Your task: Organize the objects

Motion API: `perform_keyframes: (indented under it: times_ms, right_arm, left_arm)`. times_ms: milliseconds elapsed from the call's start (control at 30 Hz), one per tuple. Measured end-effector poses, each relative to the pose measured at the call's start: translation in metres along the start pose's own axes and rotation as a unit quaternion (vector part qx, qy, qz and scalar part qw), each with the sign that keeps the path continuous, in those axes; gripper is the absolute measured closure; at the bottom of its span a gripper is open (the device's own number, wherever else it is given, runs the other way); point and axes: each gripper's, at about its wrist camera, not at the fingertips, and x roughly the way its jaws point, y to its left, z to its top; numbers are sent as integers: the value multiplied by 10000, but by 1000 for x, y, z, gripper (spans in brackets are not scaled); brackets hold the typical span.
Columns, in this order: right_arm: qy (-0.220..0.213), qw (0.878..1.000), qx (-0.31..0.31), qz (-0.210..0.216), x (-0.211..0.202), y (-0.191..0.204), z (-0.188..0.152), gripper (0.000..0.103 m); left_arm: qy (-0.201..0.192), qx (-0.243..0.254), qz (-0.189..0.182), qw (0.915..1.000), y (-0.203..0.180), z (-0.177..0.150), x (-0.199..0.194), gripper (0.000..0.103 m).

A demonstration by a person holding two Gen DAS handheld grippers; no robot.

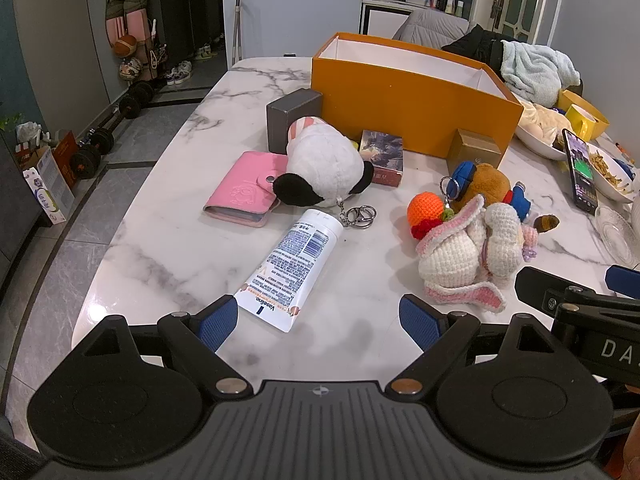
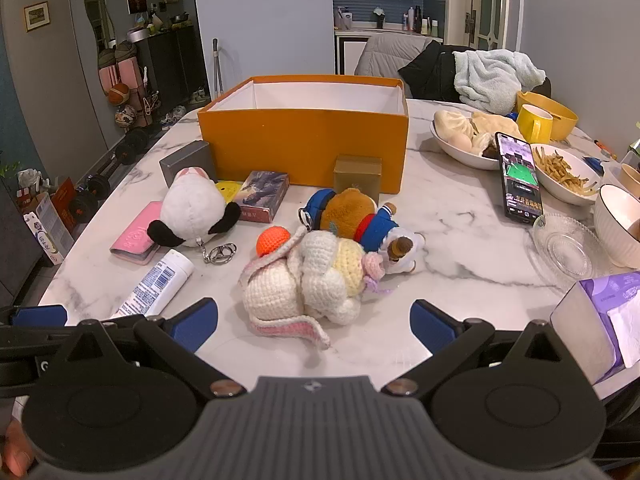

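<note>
An open orange box (image 1: pixel 412 108) (image 2: pixel 304 144) stands at the back of the marble table (image 1: pixel 160 248). In front of it lie a white lotion tube (image 1: pixel 290 268) (image 2: pixel 154 282), a panda plush (image 1: pixel 324 168) (image 2: pixel 192 210), a pink wallet (image 1: pixel 244 188) (image 2: pixel 136 236), a crocheted bunny (image 1: pixel 468 256) (image 2: pixel 304 284), an orange crochet ball (image 1: pixel 424 210) (image 2: pixel 273 241) and a brown plush in blue (image 1: pixel 486 186) (image 2: pixel 356 214). My left gripper (image 1: pixel 320 322) is open just short of the tube's crimped end. My right gripper (image 2: pixel 314 326) is open just short of the bunny. Neither holds anything.
A grey box (image 1: pixel 292 118), a card box (image 1: pixel 382 152) and a gold box (image 1: pixel 476 146) sit by the orange box. To the right are a phone (image 2: pixel 518 174), food bowls (image 2: pixel 566 174), a glass dish (image 2: pixel 564 246), a yellow mug (image 2: pixel 534 122) and a tissue box (image 2: pixel 600 320).
</note>
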Motion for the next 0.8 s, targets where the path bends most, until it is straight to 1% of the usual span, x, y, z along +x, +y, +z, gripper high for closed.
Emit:
perform_keyframes:
  times_ms: [533, 800]
  right_arm:
    - [-3, 10000, -9, 3, 2, 2, 1, 1]
    - [-4, 10000, -15, -2, 3, 3, 1, 1]
  left_arm:
    - [7, -15, 11, 10000, -2, 1, 1, 0]
    - [13, -17, 16, 10000, 4, 0, 4, 0]
